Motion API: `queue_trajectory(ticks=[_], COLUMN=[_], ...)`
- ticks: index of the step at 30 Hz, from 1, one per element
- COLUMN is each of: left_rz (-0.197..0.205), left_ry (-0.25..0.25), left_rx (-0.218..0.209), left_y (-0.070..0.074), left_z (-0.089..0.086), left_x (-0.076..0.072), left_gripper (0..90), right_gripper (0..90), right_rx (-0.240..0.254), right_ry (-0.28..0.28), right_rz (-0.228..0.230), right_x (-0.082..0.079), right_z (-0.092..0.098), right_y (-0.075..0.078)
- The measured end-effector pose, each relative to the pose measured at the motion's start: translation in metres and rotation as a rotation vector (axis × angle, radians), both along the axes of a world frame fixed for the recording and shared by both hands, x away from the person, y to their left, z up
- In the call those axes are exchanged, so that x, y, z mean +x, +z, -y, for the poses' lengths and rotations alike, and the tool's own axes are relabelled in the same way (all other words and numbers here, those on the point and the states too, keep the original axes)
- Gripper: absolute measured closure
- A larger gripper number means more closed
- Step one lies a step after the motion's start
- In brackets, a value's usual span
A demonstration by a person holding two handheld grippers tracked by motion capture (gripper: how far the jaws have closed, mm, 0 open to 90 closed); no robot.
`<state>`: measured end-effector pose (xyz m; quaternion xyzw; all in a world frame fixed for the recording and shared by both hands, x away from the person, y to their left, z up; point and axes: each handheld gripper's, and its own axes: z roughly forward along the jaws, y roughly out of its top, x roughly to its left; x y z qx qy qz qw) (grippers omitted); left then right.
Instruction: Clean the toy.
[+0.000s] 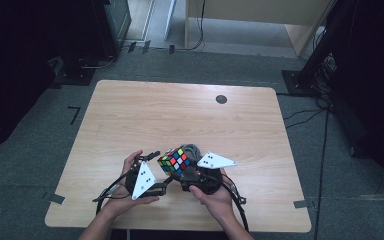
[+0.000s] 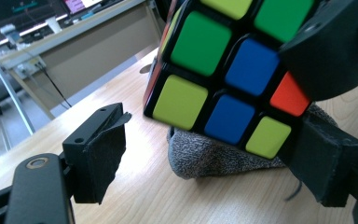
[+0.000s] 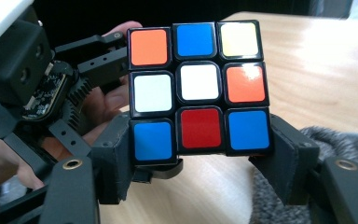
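pale wooden table (image 1: pixel 130 115): right gripper (image 1: pixel 192 172) holds the scrambled plastic colour cube (image 1: pixel 175 160) above a grey knitted cloth (image 1: pixel 194 149). left gripper (image 2: pixel 205 154) fingers stand wide around its corner; they likely close next. right gripper view: fingers (image 3: pixel 116 163) clamp the bottom layer.

A light wooden bench (image 1: pixel 180 115) with round corners stands on a grey carpet floor (image 1: pixel 30 165). A small dark round hole (image 1: pixel 221 99) sits near its far edge. Bits of tape (image 1: pixel 74 114) are stuck on the floor. Black cables (image 1: pixel 325 145) run along the right side. Behind is another wooden desk (image 1: pixel 260 12). The sides of the room are dark.
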<state>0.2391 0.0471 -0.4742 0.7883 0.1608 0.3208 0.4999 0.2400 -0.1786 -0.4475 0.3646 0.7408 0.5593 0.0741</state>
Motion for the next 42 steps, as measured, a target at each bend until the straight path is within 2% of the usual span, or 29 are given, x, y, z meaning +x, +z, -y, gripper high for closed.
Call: queue_trajectory(ticks=[6,9,12,16,18,21,23,25,27,29,30,31,32,34,36,38,40,42], left_rz=[0.064,0.091,0.086,0.067,0.043,-0.016,-0.042,-0.059,-0.074,-0.089,-0.094,-0.098,-0.102,-0.11,-0.123,-0.135,-0.144,-0.155], left_ry=[-0.008,-0.023,-0.028,-0.018,-0.008,0.019,0.042,0.062,0.071,0.07,0.068,0.066,0.065,0.063,0.053,0.043,0.04,0.035], left_rx=[0.065,0.094,0.094,0.087,0.07,0.018,-0.005,-0.019,-0.037,-0.061,-0.07,-0.076,-0.08,-0.088,-0.093,-0.1,-0.102,-0.1], left_y=[-0.004,-0.007,-0.007,-0.006,-0.005,-0.002,-0.001,0.001,0.002,0.004,0.005,0.005,0.006,0.006,0.007,0.008,0.009,0.008], left_z=[0.005,0.007,0.006,0.004,0.001,-0.007,-0.012,-0.016,-0.019,-0.021,-0.022,-0.022,-0.022,-0.023,-0.023,-0.024,-0.024,-0.024], left_x=[-0.005,-0.008,-0.008,-0.006,-0.003,0.004,0.008,0.011,0.013,0.014,0.014,0.015,0.015,0.015,0.015,0.015,0.015,0.016], left_gripper=[22.9,30.9,32.8,33.2,33.2,33.3,33.3,33.3,33.3,33.3,33.3,33.3,33.3,33.3,33.3,33.3,33.3,33.3], right_gripper=[34.3,34.2,34.0,29.3,24.1,23.9,24.2,25.0,26.0,29.3,31.6,32.0,34.4,40.6,48.1,60.0,70.0,74.8], right_rx=[0.011,0.012,0.028,0.026,0.063,0.122,0.124,0.013,-0.07,-0.126,-0.173,-0.223,-0.253,-0.284,-0.335,-0.367,-0.375,-0.37], right_ry=[0.03,0.026,0.03,0.015,0.01,-0.03,-0.066,-0.129,-0.182,-0.204,-0.215,-0.224,-0.221,-0.214,-0.222,-0.236,-0.244,-0.254], right_rz=[-0.093,-0.128,-0.14,-0.091,-0.071,-0.03,-0.004,0.02,-0.004,-0.033,-0.042,-0.041,-0.037,-0.04,-0.06,-0.082,-0.084,-0.076], right_x=[0.006,0.008,0.01,0.008,0.008,0.008,0.01,0.014,0.018,0.023,0.024,0.025,0.025,0.026,0.027,0.028,0.028,0.027], right_z=[-0.002,-0.002,0.0,-0.001,0.003,0.014,0.02,0.021,0.02,0.018,0.016,0.014,0.012,0.009,0.006,0.005,0.008,0.011], right_y=[-0.006,-0.008,-0.01,-0.008,-0.004,-0.001,-0.003,-0.013,-0.025,-0.036,-0.041,-0.045,-0.048,-0.053,-0.058,-0.063,-0.063,-0.059])
